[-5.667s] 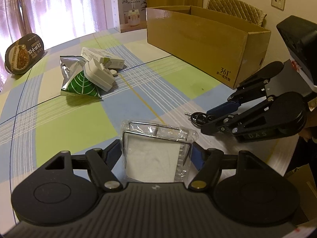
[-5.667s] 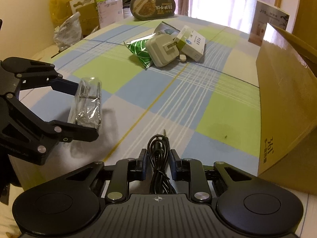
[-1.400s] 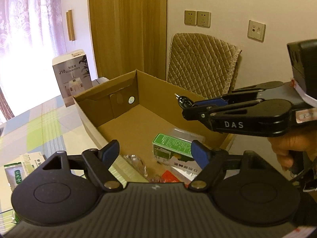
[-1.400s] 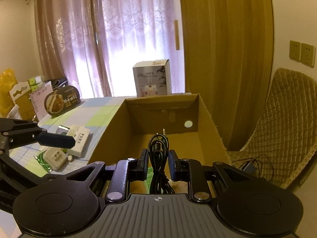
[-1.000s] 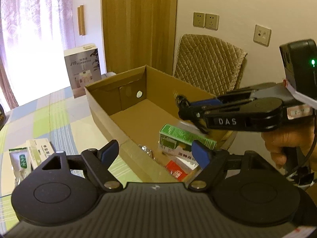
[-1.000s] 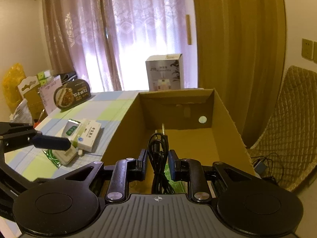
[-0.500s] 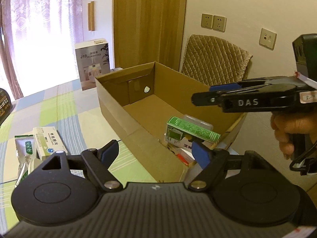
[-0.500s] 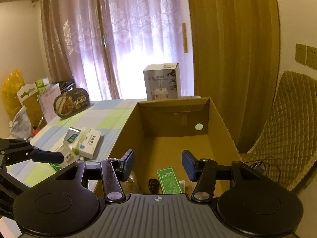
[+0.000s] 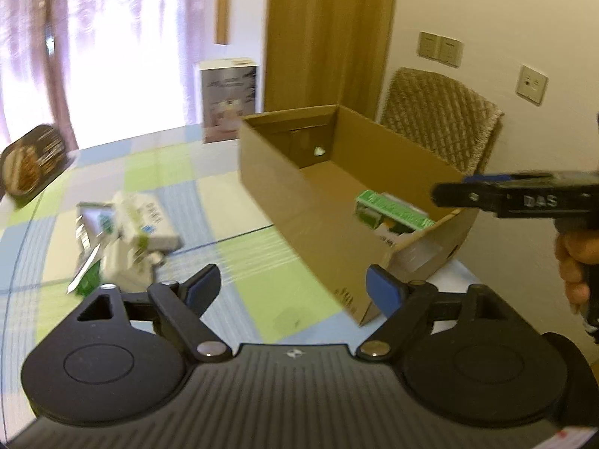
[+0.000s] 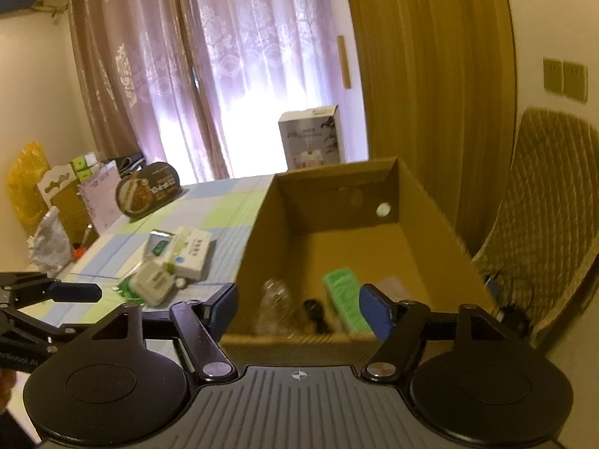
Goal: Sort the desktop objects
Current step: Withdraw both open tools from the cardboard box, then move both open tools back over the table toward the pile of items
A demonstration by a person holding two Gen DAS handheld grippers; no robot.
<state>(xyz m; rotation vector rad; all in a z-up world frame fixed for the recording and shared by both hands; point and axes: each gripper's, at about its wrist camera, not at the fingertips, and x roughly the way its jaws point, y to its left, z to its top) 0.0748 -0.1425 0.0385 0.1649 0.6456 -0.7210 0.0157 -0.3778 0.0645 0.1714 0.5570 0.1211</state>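
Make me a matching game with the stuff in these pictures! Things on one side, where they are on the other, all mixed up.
Things:
1. green rectangular carton
2. pile of small white boxes and green packet
3. dark oval food tray
4. tall white product box

Places:
A. on the checked tablecloth, left of the brown cardboard box
B. standing on the table behind the cardboard box
C. inside the cardboard box
D. propped up at the far left of the table

Pairs: 1-C, 2-A, 3-D, 4-B
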